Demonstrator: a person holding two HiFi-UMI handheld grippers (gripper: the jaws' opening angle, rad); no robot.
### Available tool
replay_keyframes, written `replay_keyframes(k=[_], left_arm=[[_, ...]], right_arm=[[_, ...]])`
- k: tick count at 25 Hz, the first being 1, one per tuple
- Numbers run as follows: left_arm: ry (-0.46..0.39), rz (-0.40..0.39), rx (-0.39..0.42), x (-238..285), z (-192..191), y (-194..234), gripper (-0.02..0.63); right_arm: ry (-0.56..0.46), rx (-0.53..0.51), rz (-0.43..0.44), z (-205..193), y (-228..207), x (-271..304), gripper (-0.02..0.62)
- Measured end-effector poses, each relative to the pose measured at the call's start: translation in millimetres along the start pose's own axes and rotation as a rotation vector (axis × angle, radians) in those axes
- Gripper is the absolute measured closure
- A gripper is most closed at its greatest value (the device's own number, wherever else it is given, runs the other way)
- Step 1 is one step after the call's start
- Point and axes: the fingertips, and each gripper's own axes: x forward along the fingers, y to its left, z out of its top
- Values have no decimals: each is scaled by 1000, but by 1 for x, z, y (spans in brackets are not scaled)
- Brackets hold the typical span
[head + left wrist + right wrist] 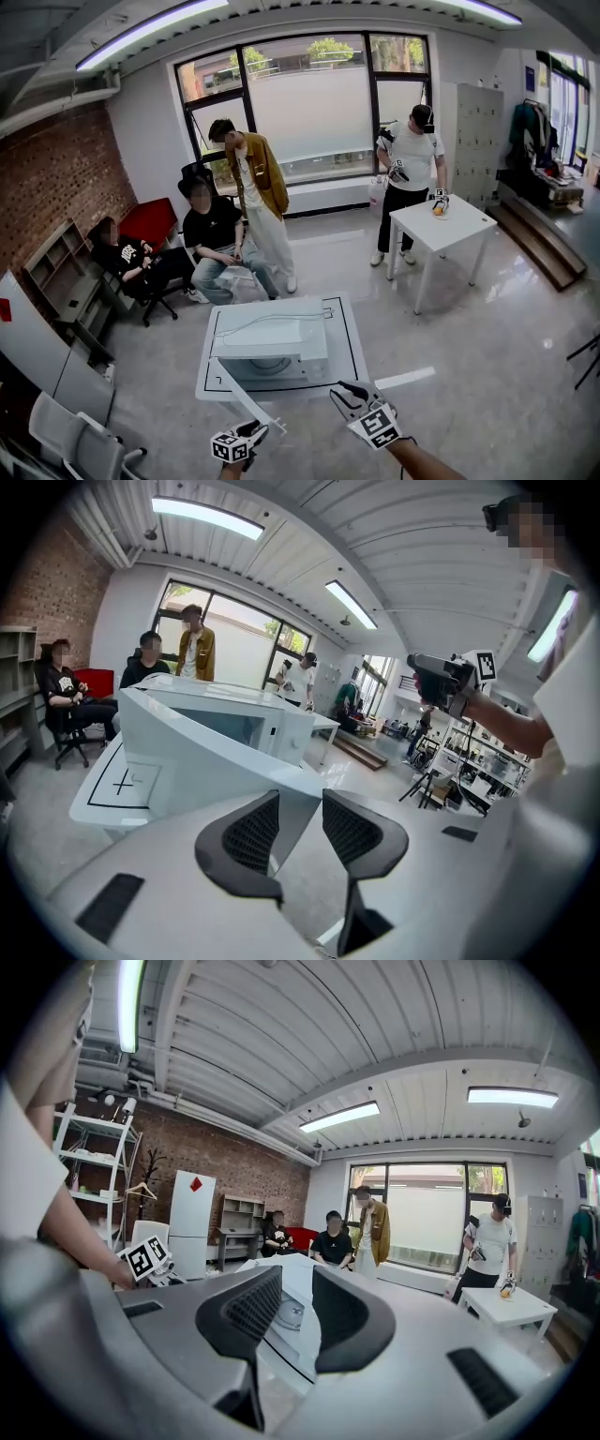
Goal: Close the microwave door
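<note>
Left gripper (301, 801): jaws partly open, and the free edge of the microwave door (202, 759) sits in the gap between them. Can't tell if either pad actually presses on it. Its marker cube (228, 447) carries black-and-white square codes, no readable text. Right gripper (297, 1275) is off to the left gripper's right and slightly farther forward. Its jaws are parted about the same amount, with nothing between them and touching nothing. The door stands wide open, swung out from the microwave (272, 342) toward the left gripper. Just ahead of both grippers, the microwave sits on a low white table (352, 349) that has a black outline and a black cross mark (123, 783). Straight past the right jaws the round turntable (287, 1315) shows inside the open cavity. Any print on the microwave is too small to read. Well beyond are two seated people (214, 239), one standing in a brown jacket (262, 173), and another at a white side table (441, 225). Far left of the right gripper is a white cabinet with a red diamond label (196, 1184).
</note>
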Motion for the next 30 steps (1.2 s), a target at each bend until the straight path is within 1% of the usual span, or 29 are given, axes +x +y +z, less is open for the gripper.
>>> replay_keyframes(k=[7, 16, 22, 27, 30], left_arm=[[-37, -34, -29, 17, 18, -6, 457], [-18, -68, -27, 46, 32, -7, 457], [-1, -87, -21, 62, 44, 9, 457], [30, -113, 10, 81, 51, 11, 457], [33, -132, 24, 92, 60, 17, 457]], right_arm=[[-6, 0, -14, 3, -16, -2, 491], [10, 19, -42, -6, -19, -2, 491], [17, 28, -80, -3, -21, 12, 491], [42, 47, -116, -10, -34, 17, 491], [49, 51, -136, -9, -38, 25, 491]])
